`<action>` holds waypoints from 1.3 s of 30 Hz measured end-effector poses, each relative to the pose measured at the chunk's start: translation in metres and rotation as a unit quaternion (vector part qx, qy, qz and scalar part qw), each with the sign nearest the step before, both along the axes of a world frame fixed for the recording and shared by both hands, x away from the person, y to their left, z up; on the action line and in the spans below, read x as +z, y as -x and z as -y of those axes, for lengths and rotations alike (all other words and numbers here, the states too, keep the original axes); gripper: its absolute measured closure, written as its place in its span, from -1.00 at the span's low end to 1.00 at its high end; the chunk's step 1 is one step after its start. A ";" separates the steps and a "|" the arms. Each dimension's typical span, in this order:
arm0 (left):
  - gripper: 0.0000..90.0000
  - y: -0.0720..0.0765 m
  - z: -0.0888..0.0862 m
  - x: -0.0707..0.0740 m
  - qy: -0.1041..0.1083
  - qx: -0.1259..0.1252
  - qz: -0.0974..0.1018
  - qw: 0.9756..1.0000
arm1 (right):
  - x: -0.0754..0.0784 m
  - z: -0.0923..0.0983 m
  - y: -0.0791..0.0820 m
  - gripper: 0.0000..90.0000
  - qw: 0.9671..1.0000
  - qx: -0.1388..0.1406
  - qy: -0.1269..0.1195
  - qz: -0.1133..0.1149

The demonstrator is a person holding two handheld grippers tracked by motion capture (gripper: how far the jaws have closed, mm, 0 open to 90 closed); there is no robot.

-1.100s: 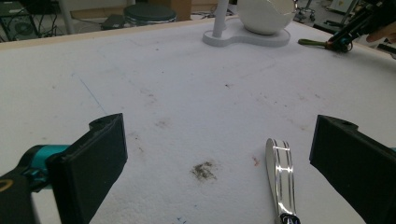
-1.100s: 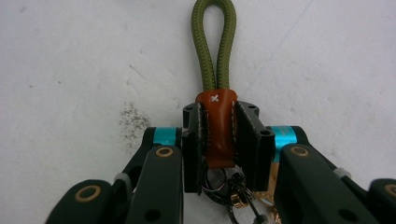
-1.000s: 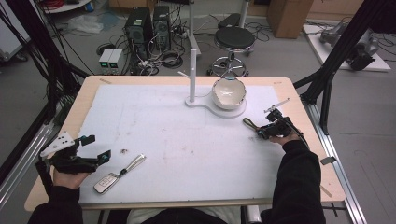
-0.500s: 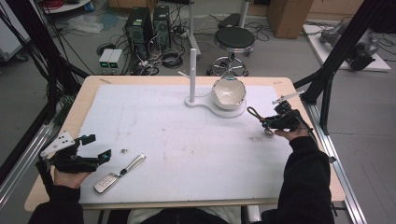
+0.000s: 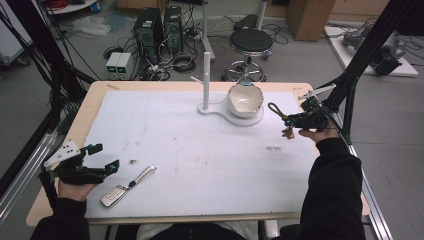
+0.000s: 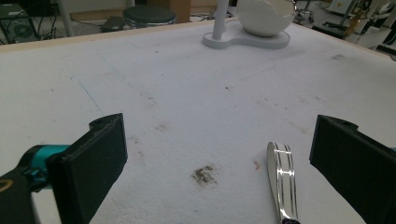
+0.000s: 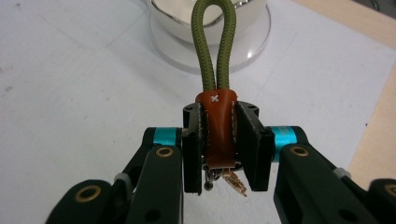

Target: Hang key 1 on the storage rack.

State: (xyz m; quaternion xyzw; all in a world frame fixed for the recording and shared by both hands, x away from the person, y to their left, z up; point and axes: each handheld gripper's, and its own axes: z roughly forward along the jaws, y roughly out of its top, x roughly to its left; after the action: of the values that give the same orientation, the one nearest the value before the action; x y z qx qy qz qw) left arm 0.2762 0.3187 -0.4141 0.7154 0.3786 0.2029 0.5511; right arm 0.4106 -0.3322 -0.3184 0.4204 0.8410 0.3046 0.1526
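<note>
White mat (image 5: 200, 150) covers wooden counter (image 5: 100, 90). Small dark smudge (image 5: 133, 161) on mat, toward 8 o'clock; another smudge (image 5: 273, 148) toward 4 o'clock. On floor past 12 o'clock edge: round black stool (image 5: 252, 41). Toward 11 o'clock: two black computer boxes (image 5: 159, 25) with messy cables (image 5: 175, 62), two small grey boxes (image 5: 117, 62). Cardboard box (image 5: 307, 17) toward 1 o'clock.

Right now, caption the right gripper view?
Right gripper clamps a keychain's leather tab, green loop toward the bowl.

Even, bright overhead light; soft shadows, slightly grainy pictures.
</note>
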 end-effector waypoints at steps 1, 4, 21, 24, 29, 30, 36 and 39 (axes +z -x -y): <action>-0.90 0.000 0.000 0.000 0.000 0.000 0.000 1.000 | 0.007 -0.003 -0.001 0.62 1.000 -0.001 0.003 0.006; -0.90 0.000 0.000 0.000 0.004 0.000 0.000 1.000 | 0.012 -0.007 -0.003 0.62 1.000 -0.001 0.007 0.006; -0.90 0.000 -0.001 0.000 0.012 -0.004 0.004 1.000 | 0.035 -0.055 -0.017 0.61 1.000 0.023 0.015 0.014; -0.90 0.000 -0.001 0.000 0.011 -0.005 0.003 1.000 | 0.037 -0.061 -0.019 0.61 0.999 0.028 0.014 0.015; -0.90 0.000 -0.002 0.000 0.014 -0.003 0.003 1.000 | 0.047 -0.072 -0.023 0.61 0.999 0.030 0.001 0.024; -0.90 0.000 -0.002 0.000 0.014 -0.003 0.003 1.000 | 0.049 -0.074 -0.024 0.61 0.999 0.030 -0.001 0.025; -0.90 0.001 -0.001 0.000 0.011 -0.006 0.002 1.000 | 0.063 -0.085 -0.026 0.61 0.999 0.037 -0.006 0.033; -0.90 0.001 0.000 0.000 0.010 -0.007 0.002 1.000 | 0.068 -0.095 -0.028 0.61 0.998 0.041 -0.007 0.037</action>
State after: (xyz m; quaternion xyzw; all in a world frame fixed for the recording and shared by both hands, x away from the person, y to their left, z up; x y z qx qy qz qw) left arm 0.2755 0.3191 -0.4142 0.7122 0.3744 0.1964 0.5604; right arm 0.4382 -0.2376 -0.2501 0.3747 0.8492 0.3323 0.1677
